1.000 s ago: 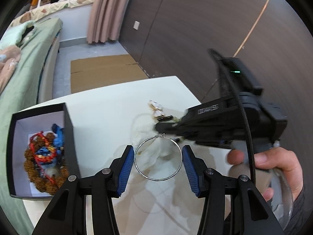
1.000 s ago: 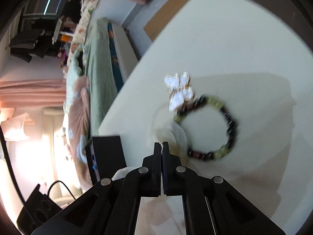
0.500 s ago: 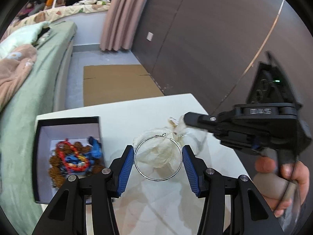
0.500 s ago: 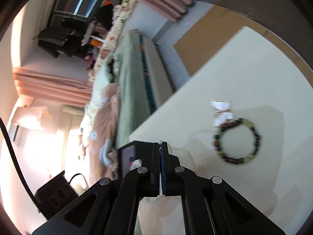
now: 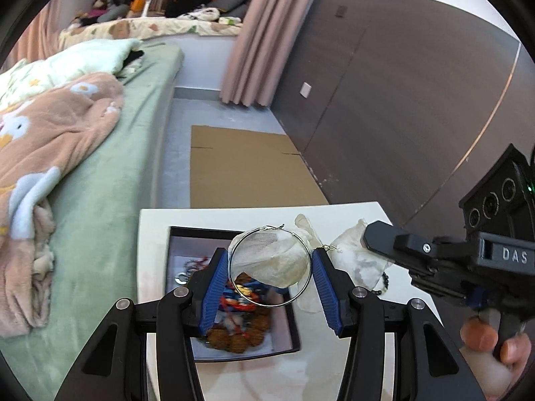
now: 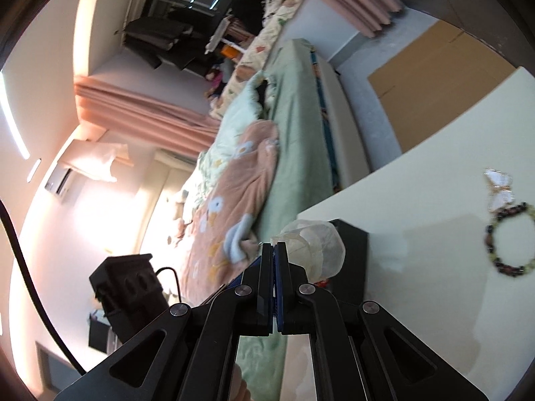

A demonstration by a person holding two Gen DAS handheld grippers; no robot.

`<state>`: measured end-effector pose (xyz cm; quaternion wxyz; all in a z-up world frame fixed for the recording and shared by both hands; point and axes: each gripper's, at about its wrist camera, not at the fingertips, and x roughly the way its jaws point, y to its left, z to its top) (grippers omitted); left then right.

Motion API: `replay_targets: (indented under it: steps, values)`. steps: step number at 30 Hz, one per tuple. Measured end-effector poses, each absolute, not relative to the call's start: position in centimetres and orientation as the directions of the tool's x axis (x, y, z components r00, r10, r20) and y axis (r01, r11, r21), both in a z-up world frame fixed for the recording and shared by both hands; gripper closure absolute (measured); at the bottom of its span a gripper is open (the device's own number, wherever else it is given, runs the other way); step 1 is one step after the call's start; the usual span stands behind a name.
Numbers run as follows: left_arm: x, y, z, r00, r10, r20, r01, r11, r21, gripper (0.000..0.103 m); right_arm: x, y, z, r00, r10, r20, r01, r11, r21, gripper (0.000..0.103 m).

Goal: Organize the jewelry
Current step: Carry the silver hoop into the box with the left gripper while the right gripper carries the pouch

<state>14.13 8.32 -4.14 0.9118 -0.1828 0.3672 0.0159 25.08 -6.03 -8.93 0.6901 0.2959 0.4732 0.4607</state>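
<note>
My left gripper [image 5: 270, 267] is shut on a large silver hoop earring [image 5: 234, 250], held between its blue pads above the black jewelry box [image 5: 179, 234], which holds several bead bracelets [image 5: 239, 337]. My right gripper [image 6: 273, 250] is shut on a sheer white pouch [image 6: 321, 244]; it also shows in the left wrist view [image 5: 354, 254], lifted off the table beside the hoop. A dark beaded bracelet [image 6: 506, 239] and a white butterfly piece [image 6: 498, 188] lie on the white table [image 6: 418, 200].
A green bed with a peach blanket [image 5: 67, 140] runs along the table's left side. Flattened cardboard [image 5: 247, 167] lies on the floor beyond the table. A dark wood wall [image 5: 384, 100] stands on the right.
Both grippers rose and moved left: the hoop now hangs over the box instead of the bare table. The right gripper lifted the pouch away from the bracelet.
</note>
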Motion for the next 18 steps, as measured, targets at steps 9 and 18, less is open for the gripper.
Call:
replay_targets:
  steps: [9, 18]
  values:
    - [13.4, 12.9, -5.3, 0.696, -0.076, -0.714, -0.314, 0.862, -0.398, 0.05, 25.0, -4.1, -9.2, 0.128, 0.923, -0.362, -0.36, 0.383, 0.851, 0.1]
    - [12.9, 13.5, -5.2, 0.705, -0.13, -0.697, -0.291, 0.843, -0.452, 0.05, 24.3, -3.3, -9.3, 0.114, 0.93, -0.35, -0.372, 0.367, 0.853, 0.1]
